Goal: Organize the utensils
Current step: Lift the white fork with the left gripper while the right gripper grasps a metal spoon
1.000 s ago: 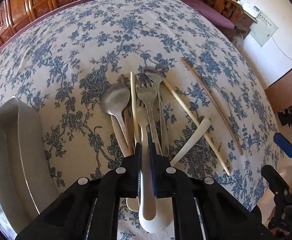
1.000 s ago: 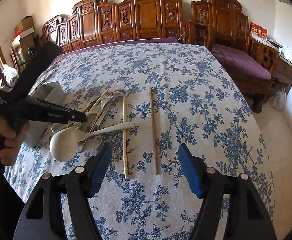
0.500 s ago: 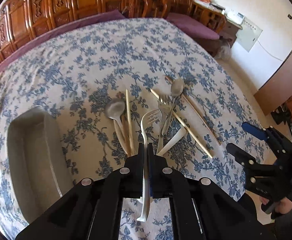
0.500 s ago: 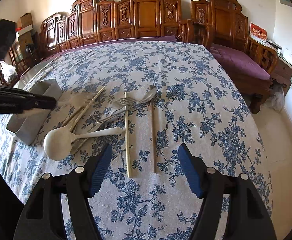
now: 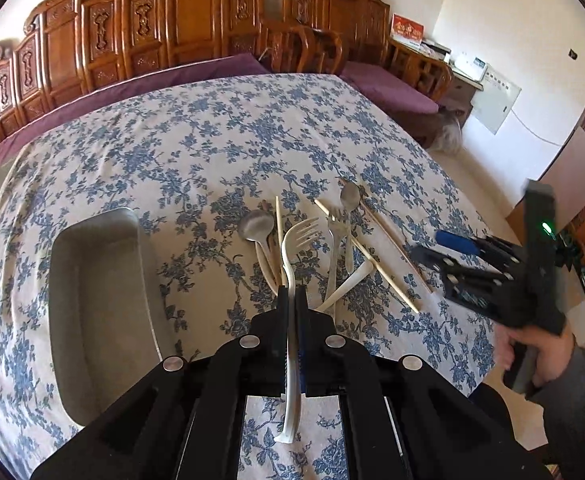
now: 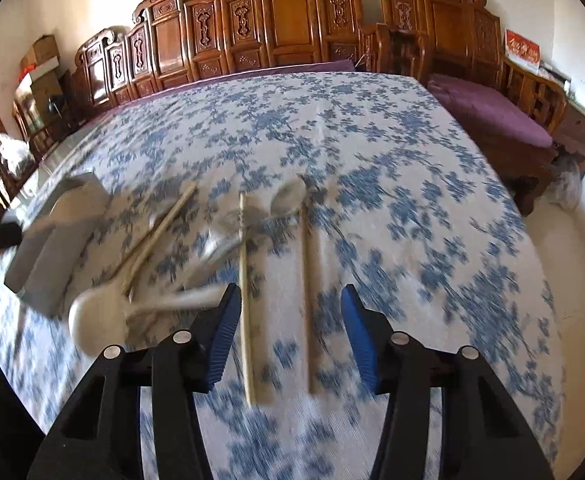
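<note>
Currently: one white fork pinched in left gripper, now lifted clear of the pile; right gripper closing, empty, over two chopsticks; one tray.

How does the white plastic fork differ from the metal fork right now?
The white plastic fork is clamped in the shut left hand-held gripper and lifted off the cloth; the metal fork lies flat in the utensil pile. One is matte white, the other shiny silver. Both point their tines away from the camera.
</note>
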`<act>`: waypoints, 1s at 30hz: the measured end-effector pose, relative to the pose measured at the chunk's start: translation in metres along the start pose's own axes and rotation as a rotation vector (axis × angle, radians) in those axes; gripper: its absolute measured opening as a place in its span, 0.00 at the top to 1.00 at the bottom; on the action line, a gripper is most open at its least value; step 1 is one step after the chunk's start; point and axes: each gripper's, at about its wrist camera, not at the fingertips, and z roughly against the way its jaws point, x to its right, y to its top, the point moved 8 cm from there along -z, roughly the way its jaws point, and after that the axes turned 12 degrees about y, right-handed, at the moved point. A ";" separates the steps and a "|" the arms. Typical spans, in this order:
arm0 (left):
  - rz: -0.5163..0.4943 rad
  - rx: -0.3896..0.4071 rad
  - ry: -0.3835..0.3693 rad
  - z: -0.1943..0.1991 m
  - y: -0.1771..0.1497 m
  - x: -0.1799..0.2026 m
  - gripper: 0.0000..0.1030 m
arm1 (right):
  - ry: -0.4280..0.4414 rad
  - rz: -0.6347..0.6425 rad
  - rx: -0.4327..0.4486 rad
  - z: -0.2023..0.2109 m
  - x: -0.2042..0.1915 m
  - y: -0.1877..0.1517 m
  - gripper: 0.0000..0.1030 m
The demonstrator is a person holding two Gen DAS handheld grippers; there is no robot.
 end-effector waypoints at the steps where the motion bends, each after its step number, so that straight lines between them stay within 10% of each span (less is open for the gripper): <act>1: 0.006 0.003 -0.003 0.001 0.000 -0.002 0.98 | 0.014 -0.006 -0.001 -0.007 -0.002 0.006 0.51; 8: 0.034 0.016 -0.016 0.003 -0.001 -0.013 0.98 | -0.001 -0.084 -0.033 -0.054 -0.003 0.028 0.69; 30: 0.087 0.051 -0.052 0.011 -0.005 -0.050 0.98 | -0.107 -0.174 -0.103 -0.092 0.002 0.043 0.74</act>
